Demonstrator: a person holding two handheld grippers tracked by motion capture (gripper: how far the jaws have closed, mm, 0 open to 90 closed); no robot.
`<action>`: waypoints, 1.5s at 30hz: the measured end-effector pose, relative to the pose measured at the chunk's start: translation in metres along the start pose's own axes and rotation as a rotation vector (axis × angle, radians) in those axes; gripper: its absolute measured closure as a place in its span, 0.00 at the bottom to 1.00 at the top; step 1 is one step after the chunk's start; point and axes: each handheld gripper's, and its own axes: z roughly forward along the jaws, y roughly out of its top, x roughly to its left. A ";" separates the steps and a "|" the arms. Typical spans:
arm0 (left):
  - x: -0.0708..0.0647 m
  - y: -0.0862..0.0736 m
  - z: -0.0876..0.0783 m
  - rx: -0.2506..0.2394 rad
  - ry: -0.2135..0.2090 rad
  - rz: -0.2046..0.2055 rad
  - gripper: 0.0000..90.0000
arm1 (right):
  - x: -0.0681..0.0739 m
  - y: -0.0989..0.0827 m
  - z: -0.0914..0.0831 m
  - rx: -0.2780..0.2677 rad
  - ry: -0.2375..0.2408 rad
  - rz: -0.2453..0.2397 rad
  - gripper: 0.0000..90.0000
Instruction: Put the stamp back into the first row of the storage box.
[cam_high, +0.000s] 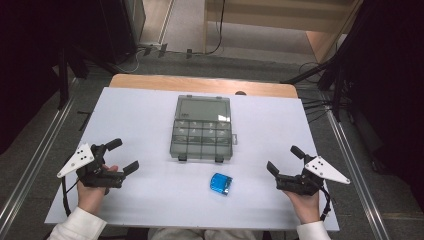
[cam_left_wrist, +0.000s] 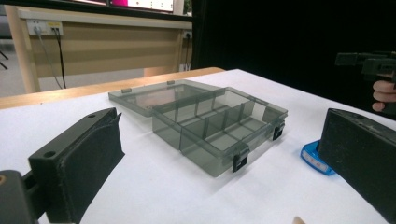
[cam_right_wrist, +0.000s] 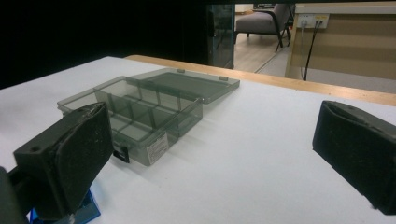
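I have both grippers, left and right, resting on the table with jaws wide and nothing between them. The box lies open mid-table, and the blue case sits just in front of it, nearer my right gripper.

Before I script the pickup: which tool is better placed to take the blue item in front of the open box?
Probably the right tool: open, nearer the blue item than the left tool.

Even overhead light brightens the white table; surroundings fall dark, pictures slightly soft.
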 end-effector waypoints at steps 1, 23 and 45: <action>0.000 0.000 0.000 0.000 0.000 -0.002 0.00 | 0.000 0.000 0.000 0.005 0.000 -0.004 0.00; 0.000 0.000 -0.003 -0.005 -0.004 -0.015 0.00 | 0.012 -0.002 0.006 0.065 0.055 -0.026 0.00; 0.001 0.000 -0.002 -0.009 -0.009 -0.031 0.00 | 0.037 -0.005 0.023 0.197 0.129 -0.141 0.00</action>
